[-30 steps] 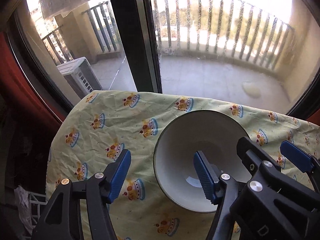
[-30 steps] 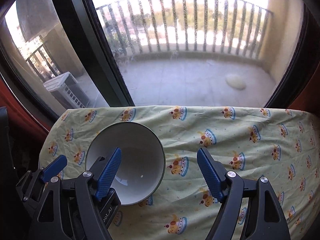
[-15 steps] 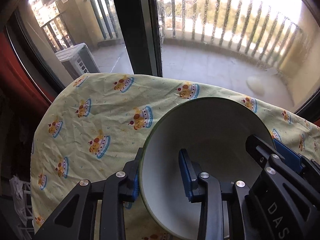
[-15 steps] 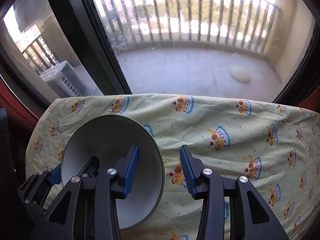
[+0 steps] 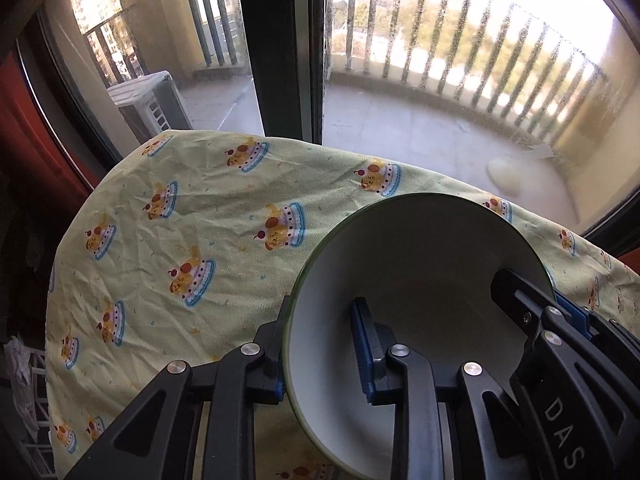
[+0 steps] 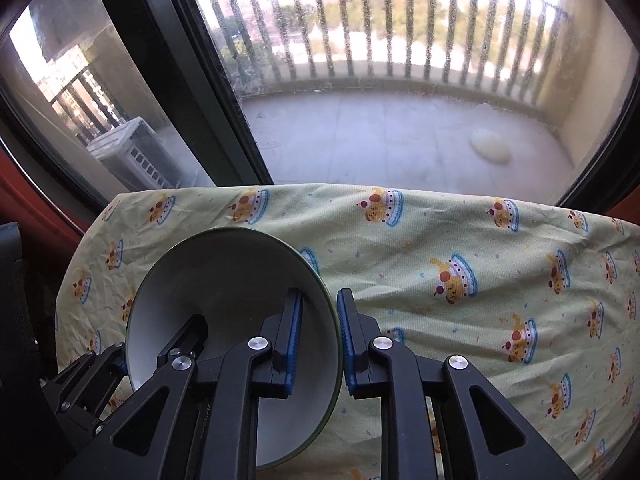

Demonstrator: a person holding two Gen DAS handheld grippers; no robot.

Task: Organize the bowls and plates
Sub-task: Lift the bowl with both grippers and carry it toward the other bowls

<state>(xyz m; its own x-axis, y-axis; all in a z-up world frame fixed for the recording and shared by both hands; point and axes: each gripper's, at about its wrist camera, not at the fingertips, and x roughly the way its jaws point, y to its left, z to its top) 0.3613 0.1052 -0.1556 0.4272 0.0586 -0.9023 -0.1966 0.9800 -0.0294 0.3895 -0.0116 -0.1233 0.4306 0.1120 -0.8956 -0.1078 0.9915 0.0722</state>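
A: What is sitting on the counter (image 6: 460,240)?

B: One round bowl (image 5: 420,264), smooth and glossy, white inside with a thin green rim. It is resting on a crinkled pale-yellow cloth (image 5: 192,216) printed with little cakes, which is draping over the counter's far edge and its left edge.

A: And the tools?

B: Both are gripping that bowl. The left tool (image 5: 320,354) is clamping the bowl's left wall, one blue ribbed pad inside and the other outside, pressing tight on the rim. The right tool (image 6: 318,342) is pinching the bowl's right wall the same way, jaws nearly together with only the thin wall between them. In each view the other tool's black frame is showing across the bowl.

A: What is lying beyond the bowl?

B: A dusty window (image 6: 400,80) with a dark upright frame (image 5: 280,48) is standing just behind the counter. Through the glass a tiled balcony with a barred railing (image 6: 380,32) is showing, plus a white air-conditioner unit (image 5: 150,104) off to the bowl's far left.

A: Any free room?

B: The cloth to the right of the bowl is lying bare up to the far edge; to the bowl's left there is a narrower bare strip before the cloth is dropping away.
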